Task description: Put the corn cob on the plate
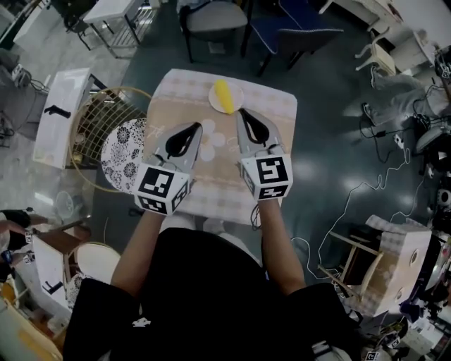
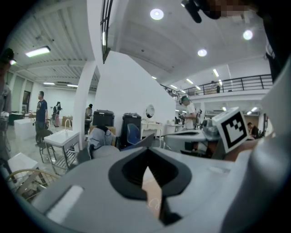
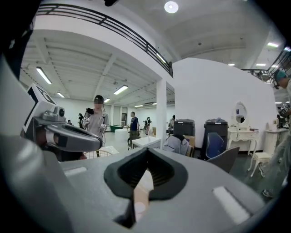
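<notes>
Two chairs (image 1: 215, 20) beyond table (image 1: 276, 107), wire basket (image 1: 90, 128) left, corn cob (image 1: 223, 96) on plate (image 1: 239, 95)

The grey plastic right gripper (image 3: 147, 150) fills the lower frame, its black ribbed fingers (image 3: 169, 178) pressed together at the tips. Beyond is a bright hall: a standing person in a grey top (image 3: 97, 122) at left, a white square pillar (image 3: 161, 111), and a blue office chair (image 3: 213, 144).
</notes>
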Demonstrator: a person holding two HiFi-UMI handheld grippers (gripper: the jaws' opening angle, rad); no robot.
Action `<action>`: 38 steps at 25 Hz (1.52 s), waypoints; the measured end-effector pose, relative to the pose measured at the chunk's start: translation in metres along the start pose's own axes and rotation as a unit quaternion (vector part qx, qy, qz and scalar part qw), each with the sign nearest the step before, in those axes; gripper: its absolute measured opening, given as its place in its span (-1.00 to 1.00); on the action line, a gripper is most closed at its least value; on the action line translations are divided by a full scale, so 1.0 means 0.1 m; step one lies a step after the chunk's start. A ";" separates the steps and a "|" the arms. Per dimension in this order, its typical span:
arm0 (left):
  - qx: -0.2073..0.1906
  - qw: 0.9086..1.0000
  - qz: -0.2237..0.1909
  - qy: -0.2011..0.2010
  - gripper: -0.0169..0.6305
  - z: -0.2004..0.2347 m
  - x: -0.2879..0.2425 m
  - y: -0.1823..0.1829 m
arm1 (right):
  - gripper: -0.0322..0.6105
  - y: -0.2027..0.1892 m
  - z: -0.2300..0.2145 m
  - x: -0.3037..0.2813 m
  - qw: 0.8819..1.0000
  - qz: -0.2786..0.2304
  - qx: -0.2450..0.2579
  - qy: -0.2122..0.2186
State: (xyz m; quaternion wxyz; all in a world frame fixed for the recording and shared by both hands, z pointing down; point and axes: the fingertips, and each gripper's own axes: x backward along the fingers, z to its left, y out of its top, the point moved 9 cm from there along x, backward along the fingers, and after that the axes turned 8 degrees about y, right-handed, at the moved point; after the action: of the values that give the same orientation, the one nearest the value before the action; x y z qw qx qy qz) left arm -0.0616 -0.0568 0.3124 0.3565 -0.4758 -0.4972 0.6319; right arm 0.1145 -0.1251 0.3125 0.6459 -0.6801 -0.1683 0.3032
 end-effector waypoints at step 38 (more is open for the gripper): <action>-0.024 0.998 -0.051 0.002 -0.93 0.07 1.18 0.01 | -0.89 0.38 1.25 0.50 0.997 -0.069 0.010 0.013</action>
State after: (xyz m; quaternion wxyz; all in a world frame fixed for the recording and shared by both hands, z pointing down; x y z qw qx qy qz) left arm -0.1034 0.0502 0.2830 0.3777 -0.4594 -0.5351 0.6000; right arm 0.0677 -0.0011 0.2678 0.6740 -0.6646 -0.2036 0.2503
